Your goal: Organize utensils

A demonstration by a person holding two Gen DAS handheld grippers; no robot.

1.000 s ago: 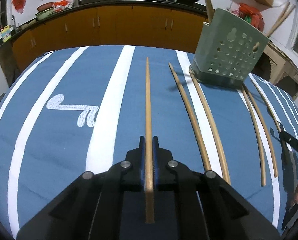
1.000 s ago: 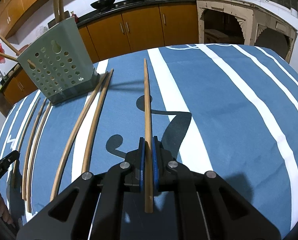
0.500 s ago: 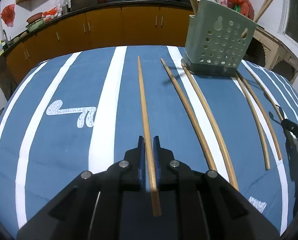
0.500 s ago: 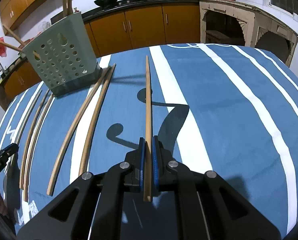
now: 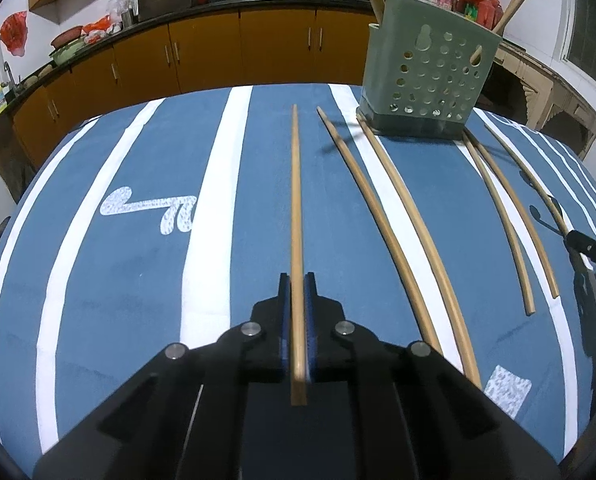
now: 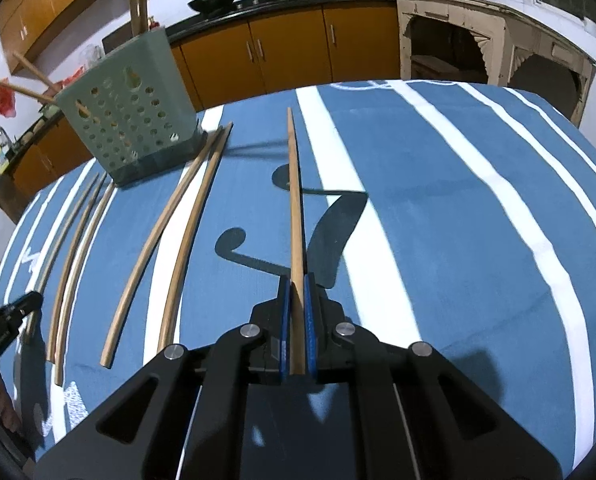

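Now each tool is clamped on a chopstick, left tool (image 5: 297,320) and right tool (image 6: 297,320), sticks (image 5: 295,216) (image 6: 295,216) pointing straight ahead along the fingers, the green holder (image 5: 426,80) ahead-right of the left, ahead-left of the right.

Bench cloth (image 5: 145,264): mid-blue with long white stripes and a speckled white squiggle motif (image 5: 149,210). Utensil holder (image 5: 430,76): pale sage green, perforated with rows of round holes, on a darker grey-green base. Chopsticks (image 5: 382,216): plain light tan wood, unpatterned, both those lying on the cloth and the one in each gripper (image 5: 296,240) (image 6: 295,216). Left gripper (image 5: 296,284) and right gripper (image 6: 296,284): matte black bodies with silver screw heads; fingers (image 5: 283,320) lined in bright blue. Background cabinets (image 5: 201,56): orange-brown doors under a black countertop; walls white.
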